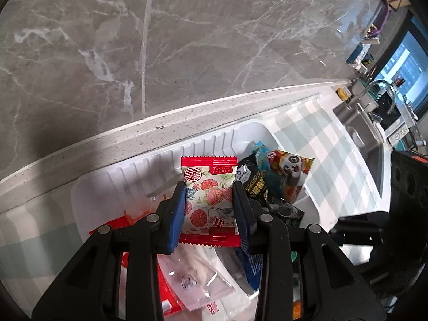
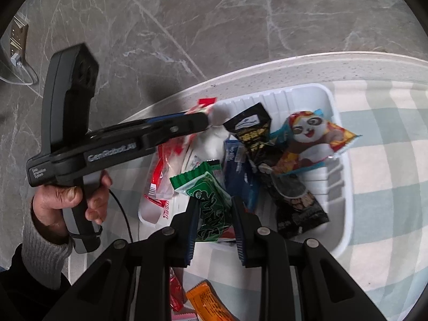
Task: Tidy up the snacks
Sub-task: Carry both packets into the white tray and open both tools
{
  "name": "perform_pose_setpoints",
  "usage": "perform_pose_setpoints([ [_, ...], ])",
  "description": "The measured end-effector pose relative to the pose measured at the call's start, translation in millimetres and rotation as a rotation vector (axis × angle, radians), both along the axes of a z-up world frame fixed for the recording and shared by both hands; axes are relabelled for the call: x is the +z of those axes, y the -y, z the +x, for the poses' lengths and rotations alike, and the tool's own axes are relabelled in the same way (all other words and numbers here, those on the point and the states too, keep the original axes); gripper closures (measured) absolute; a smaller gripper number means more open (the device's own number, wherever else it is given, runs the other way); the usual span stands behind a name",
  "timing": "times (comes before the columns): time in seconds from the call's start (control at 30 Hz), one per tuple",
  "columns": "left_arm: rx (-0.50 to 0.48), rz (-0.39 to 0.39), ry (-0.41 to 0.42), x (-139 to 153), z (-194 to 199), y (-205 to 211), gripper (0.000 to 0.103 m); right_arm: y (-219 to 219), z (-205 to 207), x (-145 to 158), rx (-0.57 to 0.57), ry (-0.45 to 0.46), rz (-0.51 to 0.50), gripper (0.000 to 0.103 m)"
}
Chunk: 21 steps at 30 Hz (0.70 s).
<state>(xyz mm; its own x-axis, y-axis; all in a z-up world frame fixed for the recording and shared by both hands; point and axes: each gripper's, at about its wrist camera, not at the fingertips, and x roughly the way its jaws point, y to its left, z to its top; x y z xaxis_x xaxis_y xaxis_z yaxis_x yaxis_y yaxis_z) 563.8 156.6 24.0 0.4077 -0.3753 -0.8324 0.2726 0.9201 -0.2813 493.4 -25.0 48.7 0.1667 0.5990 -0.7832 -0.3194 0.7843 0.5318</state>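
My left gripper (image 1: 209, 200) is shut on a red-and-white lychee snack packet (image 1: 209, 200) and holds it over the white plastic bin (image 1: 203, 144). In the right wrist view the left gripper (image 2: 206, 115) reaches over the bin's far left corner, the packet (image 2: 204, 104) at its tip. My right gripper (image 2: 215, 227) is shut on a green snack packet (image 2: 211, 200) above the bin's near edge (image 2: 342, 240). A panda packet (image 1: 289, 171) (image 2: 310, 139), black packets (image 2: 254, 131) and a blue packet (image 2: 238, 171) lie in the bin.
The bin stands on a green-checked cloth (image 2: 388, 174) on a pale counter by a grey marble wall (image 1: 187, 40). An orange packet (image 2: 206, 302) and a red one (image 2: 175, 289) lie on the cloth near me. A steel sink with faucet (image 1: 374, 101) is at the right.
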Motion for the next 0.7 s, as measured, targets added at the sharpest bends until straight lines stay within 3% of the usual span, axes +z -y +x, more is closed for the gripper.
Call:
perform_pose_setpoints([
  [0.2, 0.018, -0.007, -0.007, -11, 9, 7, 0.07, -25, 5, -5, 0.03, 0.01, -0.019, 0.076],
  [0.33, 0.041, -0.003, -0.007, -14, 13, 7, 0.058, -35, 6, -6, 0.032, 0.02, -0.047, 0.071],
  [0.7, 0.071, 0.005, 0.081, 10, -15, -5, 0.054, -12, -10, 8, 0.008, 0.062, -0.039, 0.069],
])
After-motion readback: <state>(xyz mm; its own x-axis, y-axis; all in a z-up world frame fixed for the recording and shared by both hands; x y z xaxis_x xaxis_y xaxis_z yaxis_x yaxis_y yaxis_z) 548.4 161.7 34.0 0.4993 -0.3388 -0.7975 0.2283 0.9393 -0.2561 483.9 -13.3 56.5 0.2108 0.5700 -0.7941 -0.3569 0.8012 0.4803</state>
